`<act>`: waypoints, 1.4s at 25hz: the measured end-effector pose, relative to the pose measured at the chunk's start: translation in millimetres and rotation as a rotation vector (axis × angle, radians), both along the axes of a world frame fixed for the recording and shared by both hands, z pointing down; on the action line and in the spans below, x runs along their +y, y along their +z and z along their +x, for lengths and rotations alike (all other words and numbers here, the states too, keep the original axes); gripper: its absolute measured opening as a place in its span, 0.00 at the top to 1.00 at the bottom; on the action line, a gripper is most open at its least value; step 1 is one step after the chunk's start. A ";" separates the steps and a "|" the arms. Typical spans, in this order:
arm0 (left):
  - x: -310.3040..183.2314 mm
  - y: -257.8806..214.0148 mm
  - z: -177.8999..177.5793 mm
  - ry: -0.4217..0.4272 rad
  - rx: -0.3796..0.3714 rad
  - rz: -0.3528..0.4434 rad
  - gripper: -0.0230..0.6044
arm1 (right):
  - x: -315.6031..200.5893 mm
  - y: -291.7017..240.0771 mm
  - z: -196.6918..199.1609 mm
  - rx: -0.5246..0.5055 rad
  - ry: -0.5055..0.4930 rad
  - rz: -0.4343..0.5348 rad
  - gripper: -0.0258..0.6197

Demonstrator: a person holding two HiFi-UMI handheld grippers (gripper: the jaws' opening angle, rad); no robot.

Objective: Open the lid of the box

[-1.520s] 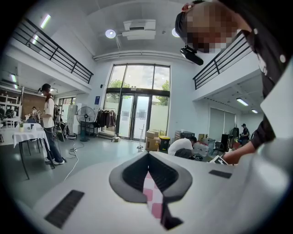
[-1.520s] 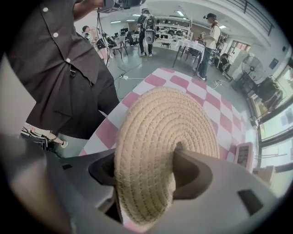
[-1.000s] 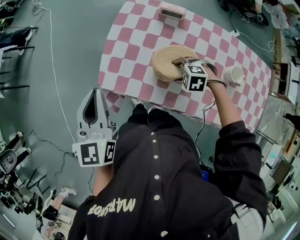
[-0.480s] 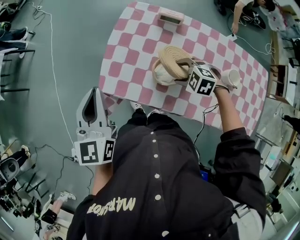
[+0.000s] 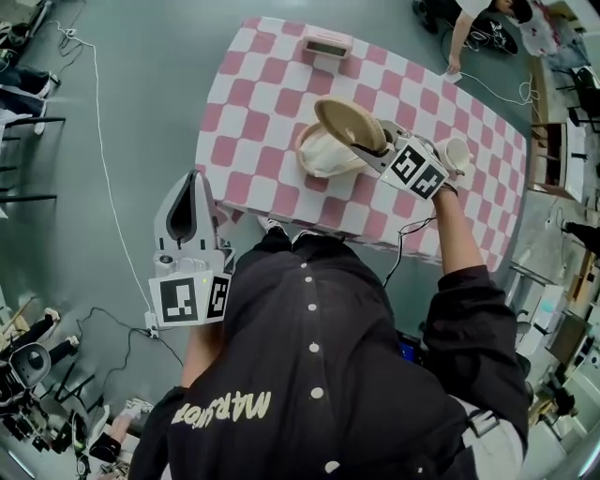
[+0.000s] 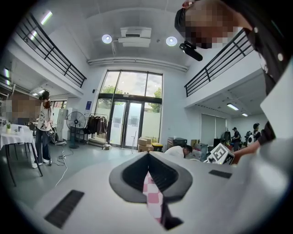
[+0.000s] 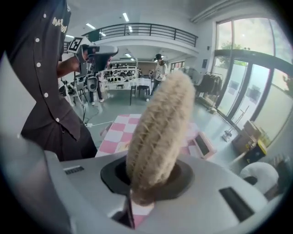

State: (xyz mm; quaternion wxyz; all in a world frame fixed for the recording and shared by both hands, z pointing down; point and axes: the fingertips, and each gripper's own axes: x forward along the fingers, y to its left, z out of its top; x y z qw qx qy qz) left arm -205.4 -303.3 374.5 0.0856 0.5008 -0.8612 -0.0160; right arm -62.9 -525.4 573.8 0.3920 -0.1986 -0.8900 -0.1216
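Note:
A round woven box (image 5: 322,156) stands on the pink-and-white checked table (image 5: 251,97), its pale inside showing. Its woven lid (image 5: 349,125) is lifted off and tilted up on edge above the box's right side. My right gripper (image 5: 372,150) is shut on the lid's rim; its jaws have just been closing with the lid between them. In the right gripper view the lid (image 7: 160,121) rises straight out of that gripper (image 7: 147,185). My left gripper (image 5: 192,180) hangs off the table's near left corner, shut and holding nothing. In its own view the left gripper (image 6: 148,156) points into the room.
A white cup (image 5: 457,154) stands right of the box, by my right hand. A small pink case (image 5: 326,43) sits at the table's far edge. A cable (image 5: 101,122) trails over the grey floor on the left. A person (image 5: 478,19) bends down beyond the table.
The lid, flat on the box a second ago, has come up and tipped on edge in my right gripper, which rose. The box's inside now shows. My left gripper shifted only slightly.

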 end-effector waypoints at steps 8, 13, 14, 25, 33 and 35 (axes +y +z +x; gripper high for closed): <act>-10.0 -7.2 -0.7 0.041 -0.020 0.013 0.95 | -12.8 -29.8 -0.9 -0.146 0.148 -0.065 0.88; -17.0 -11.5 -3.9 0.061 -0.035 0.022 0.95 | -20.5 -55.2 3.6 -0.219 0.233 -0.080 0.88; -18.5 -12.7 -4.2 0.064 -0.038 0.025 0.95 | -22.5 -62.6 5.5 -0.239 0.254 -0.086 0.88; -41.2 -31.0 -11.0 0.104 -0.081 0.069 0.95 | -42.1 -142.9 33.8 -0.445 0.466 -0.077 0.88; -50.9 -45.0 -21.4 0.114 -0.118 0.094 0.95 | -61.4 -191.6 63.0 -0.584 0.664 -0.131 0.88; -53.8 -48.4 -23.3 0.118 -0.129 0.101 0.95 | -67.1 -201.5 72.3 -0.619 0.710 -0.126 0.88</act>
